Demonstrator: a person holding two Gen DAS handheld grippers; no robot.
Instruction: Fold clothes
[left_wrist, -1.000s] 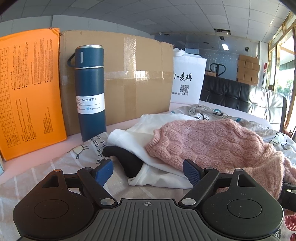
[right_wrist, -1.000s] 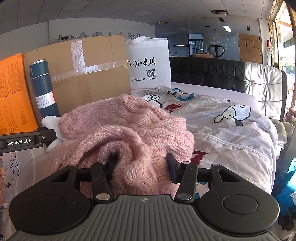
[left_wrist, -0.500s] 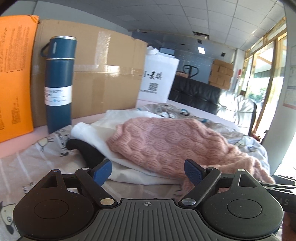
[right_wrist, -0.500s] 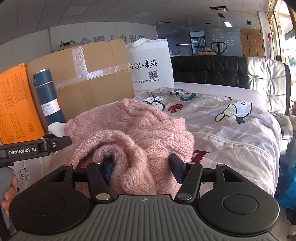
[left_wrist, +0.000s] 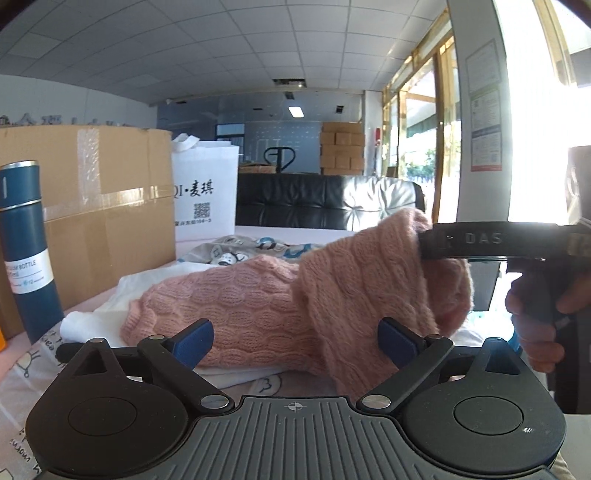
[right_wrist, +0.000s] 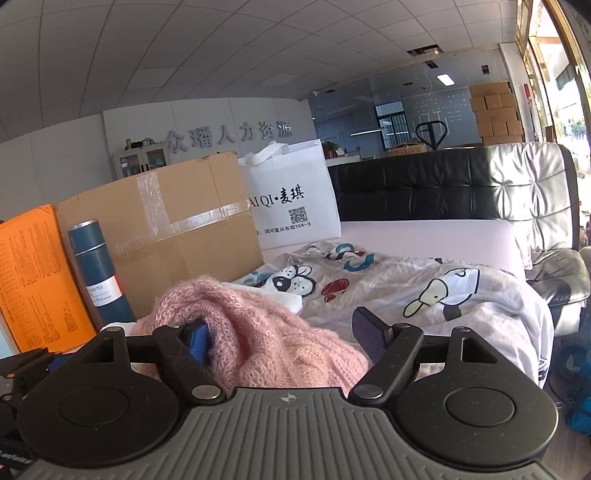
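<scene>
**Two grippers spread wide, pink sweater bunched on the bed**

One cartoon-print bedsheet (right_wrist: 461, 295) covers the bed, black padded headboard (right_wrist: 443, 192) behind it. A taped cardboard box (right_wrist: 166, 236) stands at the back left, a white tote bag (right_wrist: 291, 199) with black lettering to its right; whether they touch cannot be told. An orange box (right_wrist: 29, 277) sits left of the cardboard, and a blue vacuum bottle (right_wrist: 98, 273) stands upright in front of it.

The pink knit sweater (left_wrist: 266, 306) lies crumpled on the sheet, partly on top of a white garment (left_wrist: 110, 310). In the left wrist view one end of the knit is lifted and draped over a finger of the right gripper (right_wrist: 284, 336), which reaches in from the right, held by the person's right hand (left_wrist: 535, 317).

Right gripper: jaws have just been opening, now wide; sweater bunched between them, fluff touching the left blue pad (right_wrist: 197, 339), right pad clear, no squeeze on the fabric.

Left gripper (left_wrist: 295, 336): jaws have just been opening too, now about as wide as they go. Sweater sits beyond and between the fingertips (left_wrist: 195, 332); pads do not press it.
</scene>
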